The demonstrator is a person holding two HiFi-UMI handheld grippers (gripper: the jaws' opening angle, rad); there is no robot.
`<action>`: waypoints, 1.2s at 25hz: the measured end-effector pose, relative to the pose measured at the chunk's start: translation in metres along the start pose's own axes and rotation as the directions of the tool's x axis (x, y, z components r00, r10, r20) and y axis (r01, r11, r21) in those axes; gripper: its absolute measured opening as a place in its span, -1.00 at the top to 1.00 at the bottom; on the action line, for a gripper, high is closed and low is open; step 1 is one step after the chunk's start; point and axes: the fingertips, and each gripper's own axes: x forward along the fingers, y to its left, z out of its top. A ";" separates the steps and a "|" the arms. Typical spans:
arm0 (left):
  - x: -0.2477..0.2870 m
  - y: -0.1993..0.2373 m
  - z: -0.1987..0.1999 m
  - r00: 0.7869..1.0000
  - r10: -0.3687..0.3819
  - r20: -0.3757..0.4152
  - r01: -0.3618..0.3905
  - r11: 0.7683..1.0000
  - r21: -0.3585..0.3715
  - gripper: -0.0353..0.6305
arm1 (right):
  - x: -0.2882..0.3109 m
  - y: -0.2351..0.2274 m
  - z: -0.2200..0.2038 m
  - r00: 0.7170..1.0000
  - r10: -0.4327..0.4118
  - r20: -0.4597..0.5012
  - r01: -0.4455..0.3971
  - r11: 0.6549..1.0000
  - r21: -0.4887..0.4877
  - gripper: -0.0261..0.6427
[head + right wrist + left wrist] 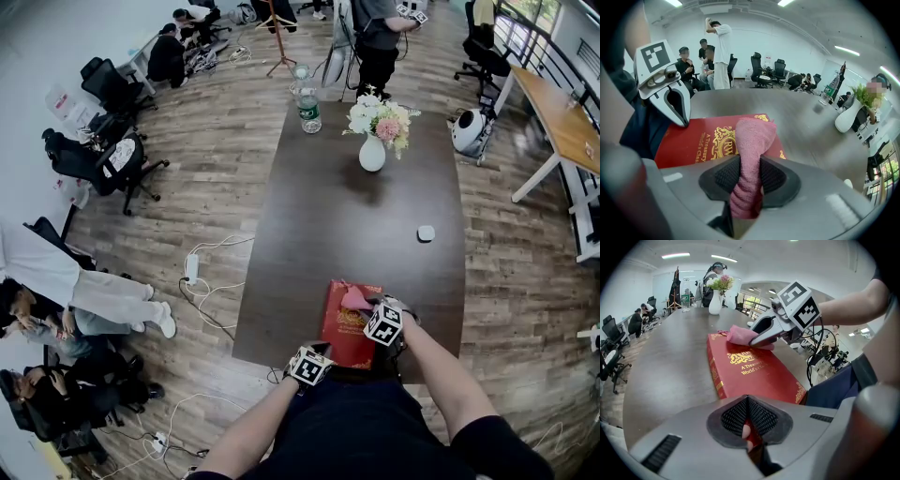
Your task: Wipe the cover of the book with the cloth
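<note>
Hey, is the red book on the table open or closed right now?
Closed. The book lies flat on the table, gold-lettered front cover up, cloth resting on it.

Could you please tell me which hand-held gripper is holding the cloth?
The right hand-held gripper: its jaws pinch the pink cloth, while the left hand-held gripper clamps the red book.

Black sleeves [497,441], grey tongs [749,411], black-white marker cubes [383,323].
</note>
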 end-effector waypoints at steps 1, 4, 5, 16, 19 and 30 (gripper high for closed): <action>-0.002 -0.001 0.001 1.000 -0.002 -0.002 0.002 1.000 -0.001 0.91 | 0.000 0.000 -0.001 1.000 -0.002 0.000 0.002 1.000 0.001 0.57; -0.005 -0.002 0.003 1.000 -0.002 -0.002 0.002 1.000 -0.001 0.91 | -0.002 0.000 -0.003 1.000 -0.001 0.002 0.001 1.000 0.006 0.57; -0.004 -0.001 0.002 1.000 -0.002 -0.002 0.002 1.000 -0.002 0.91 | -0.002 0.000 -0.004 1.000 -0.001 0.002 0.001 1.000 0.009 0.57; -0.003 0.001 0.004 1.000 0.011 0.006 -0.011 1.000 0.011 0.91 | -0.011 -0.003 -0.014 1.000 -0.010 -0.003 0.010 0.999 0.030 0.57; -0.005 0.000 0.004 1.000 0.004 0.005 -0.004 1.000 0.008 0.91 | -0.013 -0.004 -0.016 1.000 -0.011 -0.003 0.011 0.999 0.035 0.57; -0.007 -0.002 0.002 1.000 0.008 -0.011 -0.008 1.000 0.015 0.91 | -0.020 -0.004 -0.027 1.000 -0.016 -0.002 0.016 0.998 0.063 0.57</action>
